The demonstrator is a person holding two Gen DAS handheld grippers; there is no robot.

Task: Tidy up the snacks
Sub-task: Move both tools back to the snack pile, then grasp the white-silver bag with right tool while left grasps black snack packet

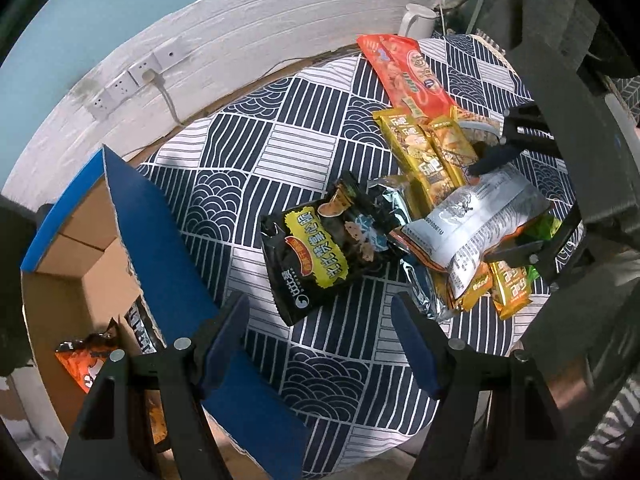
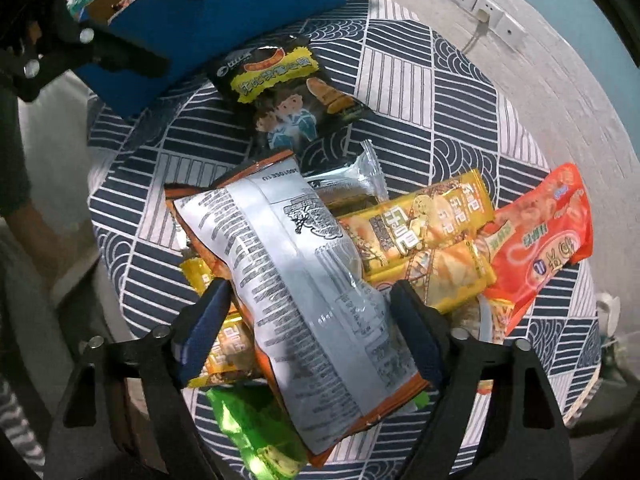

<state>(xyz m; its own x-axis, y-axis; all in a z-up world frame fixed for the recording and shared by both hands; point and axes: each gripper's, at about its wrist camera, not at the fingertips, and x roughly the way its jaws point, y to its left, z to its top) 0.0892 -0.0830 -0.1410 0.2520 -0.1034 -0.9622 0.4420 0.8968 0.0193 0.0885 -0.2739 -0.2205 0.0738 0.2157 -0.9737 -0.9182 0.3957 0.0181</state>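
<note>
A heap of snack packets lies on the patterned tablecloth. On top is a puffy bag lying silver back up. My right gripper points down over it, one finger on each side. The right pad touches the bag, while a narrow gap shows at the left pad, so the gripper is open. A black and yellow snack bag lies apart from the heap. Just short of that bag, my left gripper hangs open with nothing in it.
A cardboard box with blue flaps stands at the table's edge, an orange bag inside. Yellow packets, a long orange bag and a green packet lie in the heap. A white jug stands by the wall.
</note>
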